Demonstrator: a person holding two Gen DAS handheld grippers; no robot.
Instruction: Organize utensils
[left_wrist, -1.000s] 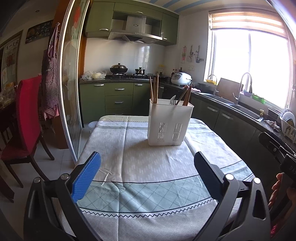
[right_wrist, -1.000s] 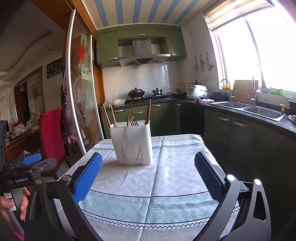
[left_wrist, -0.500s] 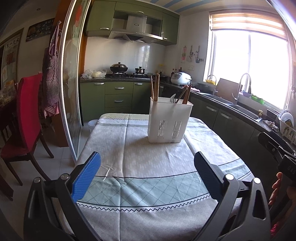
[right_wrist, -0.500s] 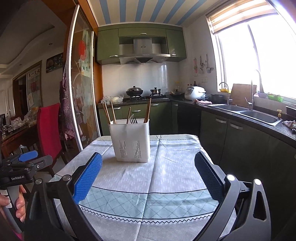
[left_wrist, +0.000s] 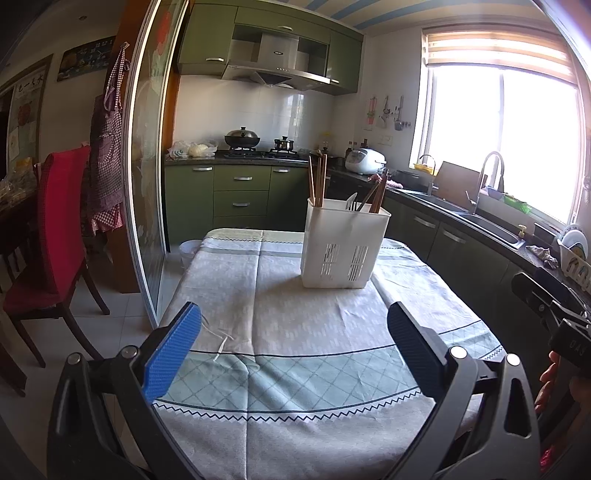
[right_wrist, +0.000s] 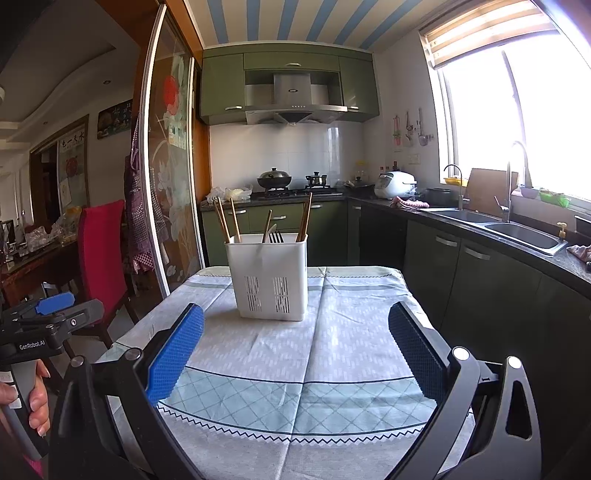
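A white slotted utensil holder (left_wrist: 343, 247) stands upright toward the far end of the cloth-covered table (left_wrist: 295, 325); it also shows in the right wrist view (right_wrist: 269, 278). Wooden chopsticks (left_wrist: 317, 181) and a fork (right_wrist: 276, 236) stick out of it. My left gripper (left_wrist: 295, 343) is open and empty, held back over the table's near edge. My right gripper (right_wrist: 295, 343) is open and empty, also at the near edge. The left gripper's body shows at the left of the right wrist view (right_wrist: 48, 325).
A red chair (left_wrist: 48, 236) and a glass sliding door (left_wrist: 147, 184) stand left of the table. A dark counter with a sink (right_wrist: 517, 229) runs along the right. A stove with a wok (left_wrist: 242, 140) is at the back.
Both grippers have drawn back and risen a little from the holder, so more of the table's near edge shows. Both stay open.
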